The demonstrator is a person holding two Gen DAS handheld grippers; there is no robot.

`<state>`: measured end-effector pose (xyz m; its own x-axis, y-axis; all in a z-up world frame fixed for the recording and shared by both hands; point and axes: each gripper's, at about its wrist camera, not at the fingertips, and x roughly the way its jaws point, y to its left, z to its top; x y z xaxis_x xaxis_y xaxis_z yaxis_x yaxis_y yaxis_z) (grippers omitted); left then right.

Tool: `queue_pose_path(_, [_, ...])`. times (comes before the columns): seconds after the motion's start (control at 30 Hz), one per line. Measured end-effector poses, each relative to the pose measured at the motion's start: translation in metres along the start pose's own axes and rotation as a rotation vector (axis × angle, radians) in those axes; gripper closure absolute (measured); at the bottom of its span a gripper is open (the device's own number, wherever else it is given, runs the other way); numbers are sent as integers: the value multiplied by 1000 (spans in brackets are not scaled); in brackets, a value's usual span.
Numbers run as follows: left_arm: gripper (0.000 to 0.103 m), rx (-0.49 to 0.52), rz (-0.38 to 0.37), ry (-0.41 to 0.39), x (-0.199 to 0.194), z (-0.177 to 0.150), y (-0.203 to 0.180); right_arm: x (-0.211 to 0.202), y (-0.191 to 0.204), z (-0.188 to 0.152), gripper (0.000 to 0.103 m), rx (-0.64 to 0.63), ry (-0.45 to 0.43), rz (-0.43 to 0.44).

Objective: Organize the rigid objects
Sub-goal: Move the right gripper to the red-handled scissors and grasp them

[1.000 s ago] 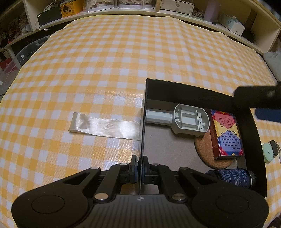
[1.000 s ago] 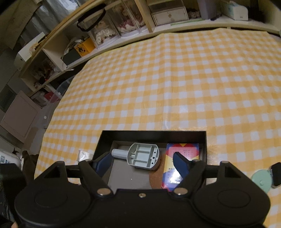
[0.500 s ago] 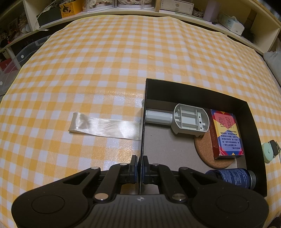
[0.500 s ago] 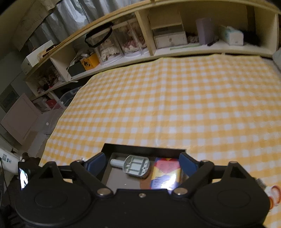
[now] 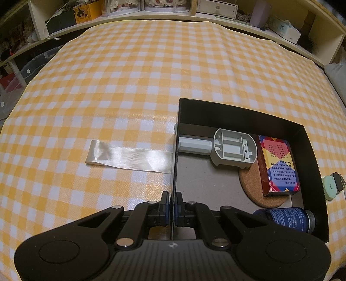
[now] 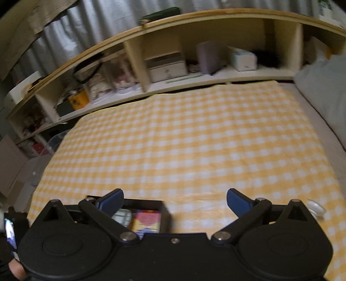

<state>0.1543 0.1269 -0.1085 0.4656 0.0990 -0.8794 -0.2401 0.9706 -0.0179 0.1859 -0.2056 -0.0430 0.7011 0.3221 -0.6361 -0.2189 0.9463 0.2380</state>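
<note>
A black open box [image 5: 242, 115] sits on the yellow checked cloth. It holds a grey plastic part [image 5: 233, 149], a red and blue card box [image 5: 279, 164], a cork coaster [image 5: 255, 192] and a dark blue jar [image 5: 285, 218] lying on its side. My left gripper [image 5: 172, 206] is shut on the box's left wall [image 5: 174, 164]. My right gripper [image 6: 175, 200] is open and empty, raised above the cloth, with the box [image 6: 149, 216] low at its left.
A white satin ribbon [image 5: 129, 157] lies flat on the cloth left of the box. A mint green round thing with a dark clip [image 5: 330, 187] lies right of the box. Shelves [image 5: 173, 10] with boxes run along the far edge. A grey cushion [image 6: 322, 90] lies at far right.
My right gripper has lifted and tilted up and to the right, so the box slid low in its view. It left the left wrist view. The left gripper has not moved.
</note>
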Motion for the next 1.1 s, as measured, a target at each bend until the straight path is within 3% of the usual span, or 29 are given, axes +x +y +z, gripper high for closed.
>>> queue_pose_path(0.33, [99, 10, 5, -12, -11, -3, -3, -4, -73, -11, 0, -13, -33, -152])
queue_pose_path(0.67, [99, 5, 3, -11, -9, -3, -3, 36, -137, -30, 0, 74, 110, -310])
queue_pose_path(0.9, [99, 5, 3, -11, -9, -3, -4, 55, -168, -45, 0, 160, 279, -361])
queue_pose_path(1.0, [99, 5, 3, -11, -9, -3, -4, 60, -169, -52, 7, 122, 330, -379])
queue_pose_path(1.1, [99, 5, 3, -11, -9, -3, -4, 64, -168, -59, 22, 69, 378, -382])
